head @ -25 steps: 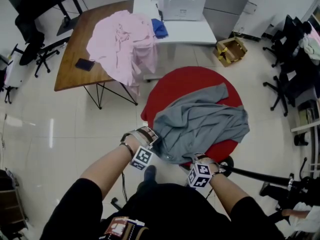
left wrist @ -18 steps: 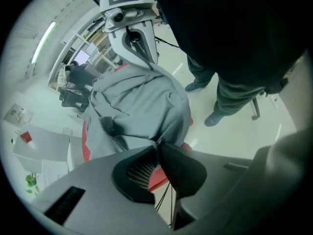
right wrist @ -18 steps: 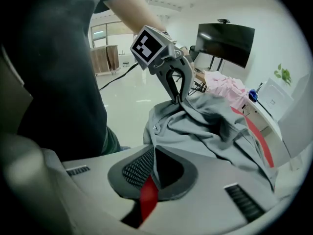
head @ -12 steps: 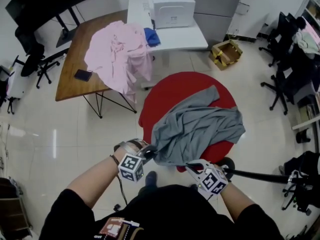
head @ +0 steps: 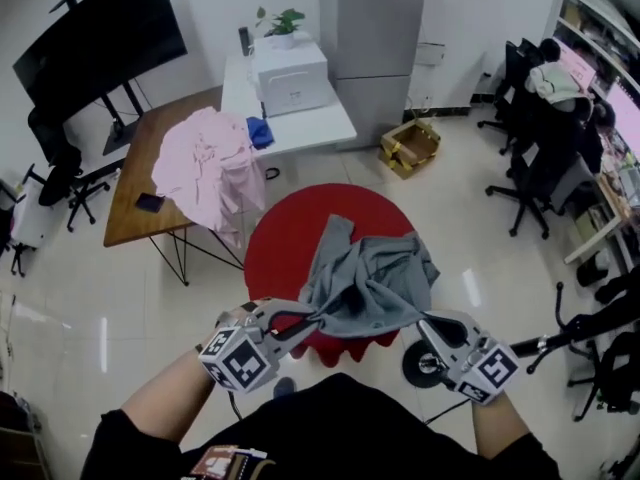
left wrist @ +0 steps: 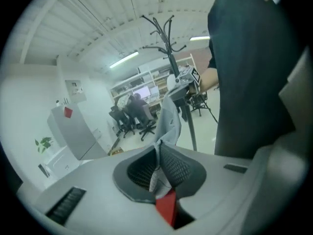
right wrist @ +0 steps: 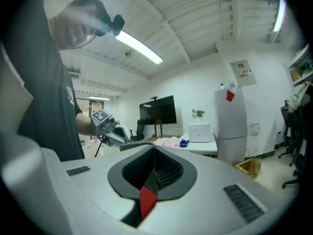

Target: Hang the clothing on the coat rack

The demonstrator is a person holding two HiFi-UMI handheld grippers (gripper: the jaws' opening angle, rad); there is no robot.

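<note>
A grey garment (head: 372,286) hangs bunched above the round red table (head: 285,240), stretched between my two grippers. My left gripper (head: 305,319) has just been closing and is shut on the garment's left edge; the grey cloth (left wrist: 169,121) runs up out of its jaws (left wrist: 159,150). At the other end, my right gripper (head: 425,320) is shut on the right edge; in its own view a thin grey strip of cloth (right wrist: 133,144) leads left from the jaws (right wrist: 154,152). The black coat rack (left wrist: 169,38) stands past the right gripper, and its pole (head: 572,329) lies at my right.
A pink garment (head: 200,163) drapes over a wooden table (head: 128,220) at the left. Behind stand a white table with a printer (head: 290,78), a grey cabinet (head: 375,38), a black screen (head: 100,48) and a cardboard box (head: 410,146). Office chairs (head: 530,168) crowd the right.
The grey garment lay spread on the red table; both grippers now hold its near edge, have risen and moved apart, and the cloth hangs lifted. The head view has tilted up.
</note>
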